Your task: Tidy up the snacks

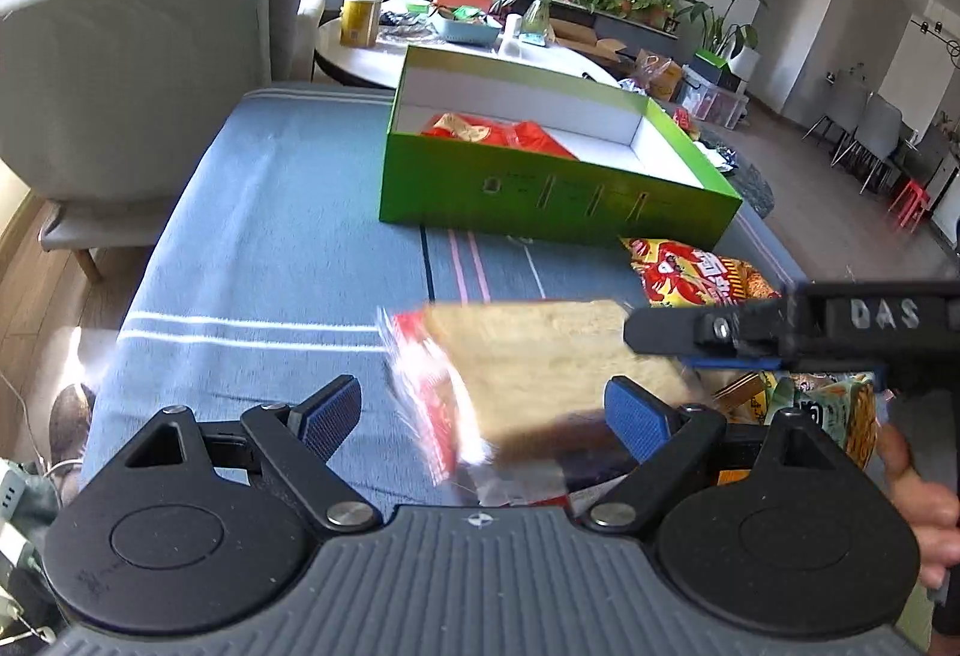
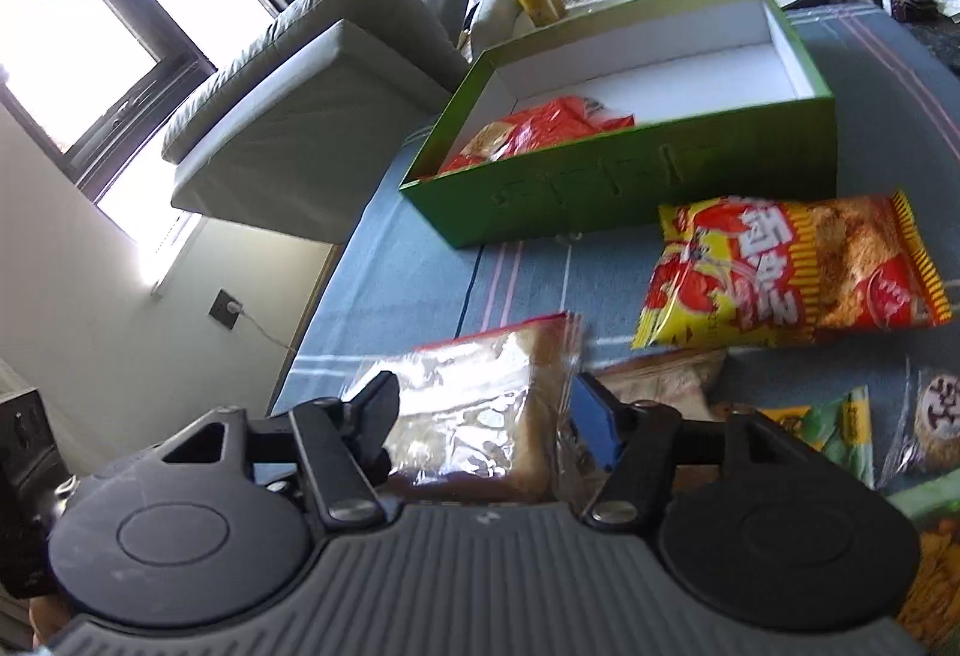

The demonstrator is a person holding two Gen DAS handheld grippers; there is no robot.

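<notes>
My right gripper (image 2: 483, 413) is shut on a clear-wrapped bread packet (image 2: 480, 404) and holds it above the blue striped cloth. In the left wrist view the same bread packet (image 1: 540, 356) hangs blurred between my left fingers, held by the right gripper (image 1: 660, 341) coming in from the right. My left gripper (image 1: 492, 410) is open, its pads apart on either side of the packet. A green box (image 1: 558, 206) with a white inside holds a red snack bag (image 1: 498, 131); the box also shows in the right wrist view (image 2: 660, 188). A yellow-red crab snack bag (image 2: 798, 272) lies in front of the box.
More snack packets (image 2: 840, 428) lie on the cloth at the right. A grey sofa (image 1: 138, 56) stands left of the cloth. A white round table (image 1: 468, 56) with a yellow cup, a blue basket and plants stands behind the box.
</notes>
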